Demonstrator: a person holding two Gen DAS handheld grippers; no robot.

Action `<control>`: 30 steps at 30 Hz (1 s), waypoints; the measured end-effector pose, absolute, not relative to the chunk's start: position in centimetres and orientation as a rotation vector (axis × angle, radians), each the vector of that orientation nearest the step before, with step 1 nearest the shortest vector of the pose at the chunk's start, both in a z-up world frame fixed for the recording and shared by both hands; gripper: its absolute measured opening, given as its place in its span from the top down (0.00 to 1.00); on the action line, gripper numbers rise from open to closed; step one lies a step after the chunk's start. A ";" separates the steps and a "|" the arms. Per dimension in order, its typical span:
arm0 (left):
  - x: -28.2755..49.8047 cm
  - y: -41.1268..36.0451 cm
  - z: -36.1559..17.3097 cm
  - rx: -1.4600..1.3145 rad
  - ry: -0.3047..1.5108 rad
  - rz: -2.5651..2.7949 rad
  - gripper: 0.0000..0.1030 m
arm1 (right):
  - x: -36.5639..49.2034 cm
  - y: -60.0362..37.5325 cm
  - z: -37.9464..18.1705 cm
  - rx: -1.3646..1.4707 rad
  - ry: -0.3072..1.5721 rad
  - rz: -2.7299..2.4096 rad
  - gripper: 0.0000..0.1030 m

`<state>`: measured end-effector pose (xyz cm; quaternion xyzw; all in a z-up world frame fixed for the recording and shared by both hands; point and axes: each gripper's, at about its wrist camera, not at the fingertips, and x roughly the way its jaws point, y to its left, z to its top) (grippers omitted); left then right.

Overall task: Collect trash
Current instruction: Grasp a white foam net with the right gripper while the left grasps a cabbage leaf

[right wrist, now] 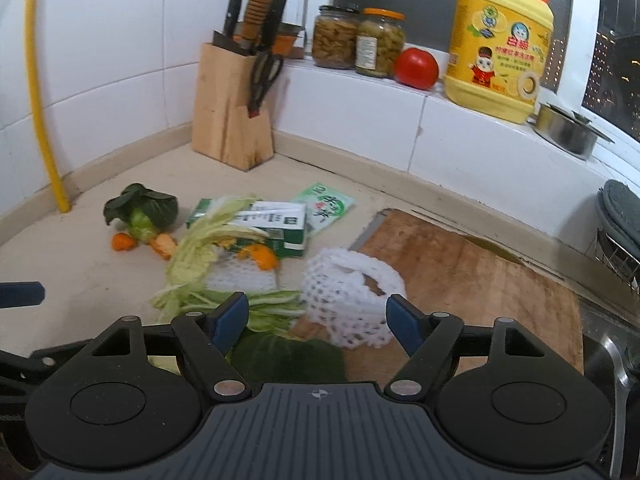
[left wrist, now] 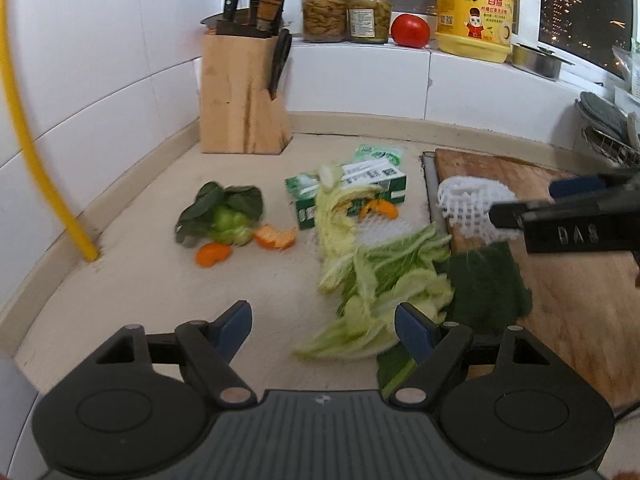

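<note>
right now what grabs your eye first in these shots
A heap of vegetable scraps and orange peel litters the counter ahead of both open grippers. A white foam net lies on the cutting board's near edge, and a yellow detergent jug stands on the sill beside a tomato.

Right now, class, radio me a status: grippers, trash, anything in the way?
Left hand-held gripper open, empty. Right hand-held gripper open, white foam net just ahead, not gripped. Peels and leaves loose on counter. Nothing blocking.

White tiled wall [left wrist: 120, 60] — dark window [left wrist: 580, 8].
</note>
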<state>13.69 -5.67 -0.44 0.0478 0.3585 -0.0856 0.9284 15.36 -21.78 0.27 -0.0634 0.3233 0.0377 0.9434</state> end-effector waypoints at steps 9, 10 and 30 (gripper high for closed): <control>20.2 -6.3 -0.4 -0.003 0.755 -0.168 0.29 | 16.2 -24.2 -0.1 -0.100 0.680 0.070 0.21; 21.0 -6.4 -0.7 -0.005 0.760 -0.160 0.29 | 16.4 -24.4 -0.1 -0.097 0.682 0.072 0.21; 24.6 -4.9 -1.4 -0.123 0.843 -0.207 0.92 | 21.0 -27.6 -0.6 -0.079 0.691 0.104 0.27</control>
